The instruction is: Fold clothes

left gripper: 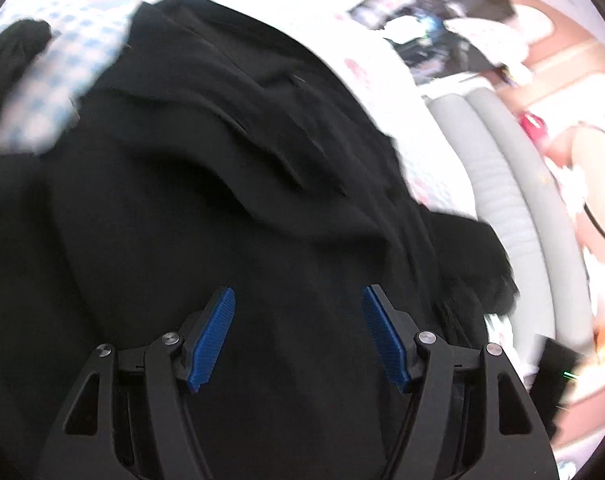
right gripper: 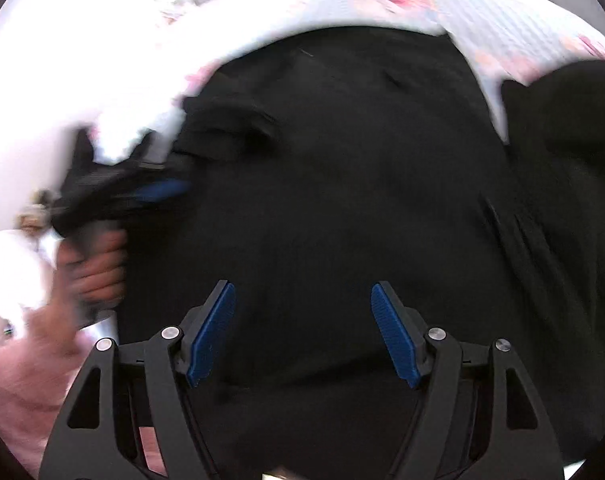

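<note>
Two grippers: both over one dark garment, both spread wide, nothing between the blue pads.
Bed cover (right gripper: 522,28): pale, pink floral print, checked blue patches, beneath everything; washed out by glare toward the top of both views.
Black garment (left gripper: 222,208): biggest item by far, rumpled across the cover, filling most of each view; ridges and a deep crease at mid-frame in the left wrist view, a seam line running up toward the top edge.
Garment, right wrist view (right gripper: 342,200): flatter here, spread out, one fold bunched at its left edge, a second dark mass off to the upper right.
Grey padded rail (left gripper: 498,184): curving down the right of the left wrist view, beside the bed.
Left gripper (left gripper: 298,336): fingers parted, pointing along the cloth, fabric directly beyond the tips; contact not clear.
Same gripper from the right wrist view (right gripper: 158,192): blurred, at the garment's left edge, blue pad showing, pointing right.
Left hand (right gripper: 94,264): curled round the handle below it, fingers wrapped, knuckles toward the camera, heavy blur.
Right gripper (right gripper: 302,336): jaws wide apart, holding nothing, aimed at the middle of the black cloth.
Pink sleeve (right gripper: 18,400): lower left corner, blurred.
</note>
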`<state>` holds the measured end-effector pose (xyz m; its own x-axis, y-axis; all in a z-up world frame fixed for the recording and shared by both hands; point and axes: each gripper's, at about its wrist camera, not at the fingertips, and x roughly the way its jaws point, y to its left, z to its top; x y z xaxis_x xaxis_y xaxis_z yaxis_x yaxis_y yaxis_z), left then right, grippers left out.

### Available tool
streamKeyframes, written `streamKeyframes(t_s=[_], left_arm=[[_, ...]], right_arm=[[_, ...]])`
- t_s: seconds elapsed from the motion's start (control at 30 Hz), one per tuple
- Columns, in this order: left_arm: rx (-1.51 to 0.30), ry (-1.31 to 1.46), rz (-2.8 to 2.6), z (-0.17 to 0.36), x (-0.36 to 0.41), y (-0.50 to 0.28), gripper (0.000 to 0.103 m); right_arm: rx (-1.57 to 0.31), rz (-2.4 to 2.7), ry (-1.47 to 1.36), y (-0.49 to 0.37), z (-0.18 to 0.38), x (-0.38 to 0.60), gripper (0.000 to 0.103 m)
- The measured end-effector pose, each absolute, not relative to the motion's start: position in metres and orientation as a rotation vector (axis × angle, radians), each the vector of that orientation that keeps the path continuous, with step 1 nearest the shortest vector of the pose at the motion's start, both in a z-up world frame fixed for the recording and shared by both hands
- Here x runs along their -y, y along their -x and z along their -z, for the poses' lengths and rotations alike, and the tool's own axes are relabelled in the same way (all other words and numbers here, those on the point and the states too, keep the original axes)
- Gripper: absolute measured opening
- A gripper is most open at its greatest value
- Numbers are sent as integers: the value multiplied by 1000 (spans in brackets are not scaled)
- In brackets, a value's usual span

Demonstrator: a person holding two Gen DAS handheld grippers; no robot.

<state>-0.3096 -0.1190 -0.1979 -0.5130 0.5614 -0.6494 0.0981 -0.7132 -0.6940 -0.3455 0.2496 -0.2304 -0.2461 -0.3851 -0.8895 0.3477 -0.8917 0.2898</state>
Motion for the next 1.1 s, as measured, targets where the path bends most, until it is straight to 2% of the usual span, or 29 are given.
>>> streamKeyframes(t_s=[0.1, 0.17, 0.33, 0.5, 0.57, 0.63, 0.77, 0.83, 0.93, 1.07, 1.1], left_arm=[[935, 1328, -2244, 199, 87, 271, 68], [888, 1308, -2210, 199, 66, 245, 68], [810, 1323, -2219, 212, 38, 187, 68], [808, 1148, -2264, 177, 37, 149, 67], [779, 1093, -2282, 167, 32, 136, 67], [743, 1164, -2278, 171, 25, 133, 67], [691, 1351, -2187, 201, 14, 121, 67], [686, 1373, -2150, 209, 12, 108, 67], [771, 1392, -1978, 222, 8, 101, 69], [727, 1333, -2038, 205, 11, 102, 69], [716, 1315, -2054, 198, 12, 104, 69]], right_arm=[[92, 2166, -1682, 313, 279, -272, 66], [38, 2206, -1683, 278, 287, -283, 66], [55, 2286, -1646, 222, 262, -297, 66], [216, 2332, -1423, 200, 227, -293, 68], [158, 2350, -1398, 197, 238, -281, 68], [72, 2343, -1537, 200, 266, -273, 68], [218, 2237, -1738, 183, 299, -292, 68], [239, 2213, -1739, 173, 292, -296, 67], [304, 2196, -1653, 163, 270, -299, 67], [304, 2200, -1511, 164, 247, -286, 67], [290, 2188, -1506, 164, 243, -277, 59]])
